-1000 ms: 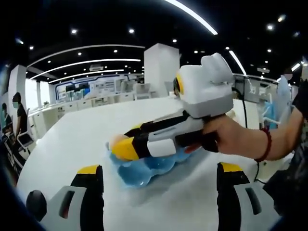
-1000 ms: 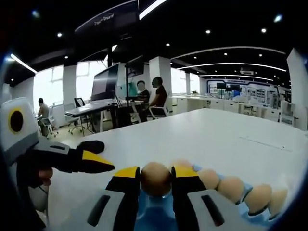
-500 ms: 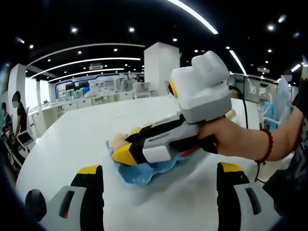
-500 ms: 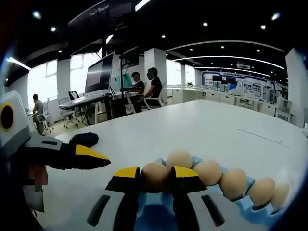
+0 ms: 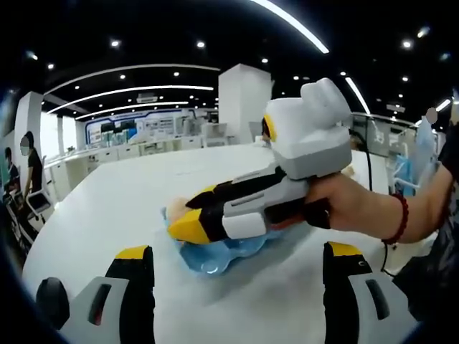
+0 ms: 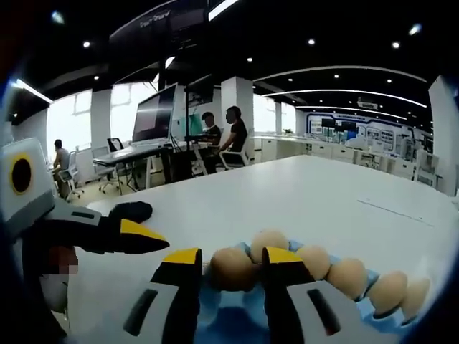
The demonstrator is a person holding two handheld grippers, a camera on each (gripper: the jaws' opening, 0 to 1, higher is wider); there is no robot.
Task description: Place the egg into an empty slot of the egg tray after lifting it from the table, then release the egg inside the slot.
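The blue egg tray [image 6: 231,317] lies on the white table [image 6: 315,201], with a row of several brown eggs along its far side. One more egg [image 6: 231,269] rests in a near slot between the jaws of my right gripper [image 6: 233,256], which stand a little apart from it on both sides, so this gripper is open. In the left gripper view a hand holds the right gripper [image 5: 195,212] low over the tray [image 5: 215,256], its tips by an egg [image 5: 175,208]. My left gripper [image 5: 238,256] hangs wide open and holds nothing, short of the tray.
The left gripper [image 6: 140,225] shows at the left of the right gripper view, near the tray's corner. The white table [image 5: 107,208] stretches far beyond the tray. People sit at desks with monitors [image 6: 154,122] beyond the table.
The right gripper's jaws have spread apart and the egg now sits lower, in the tray slot, free of the pads. The left gripper has hardly moved.
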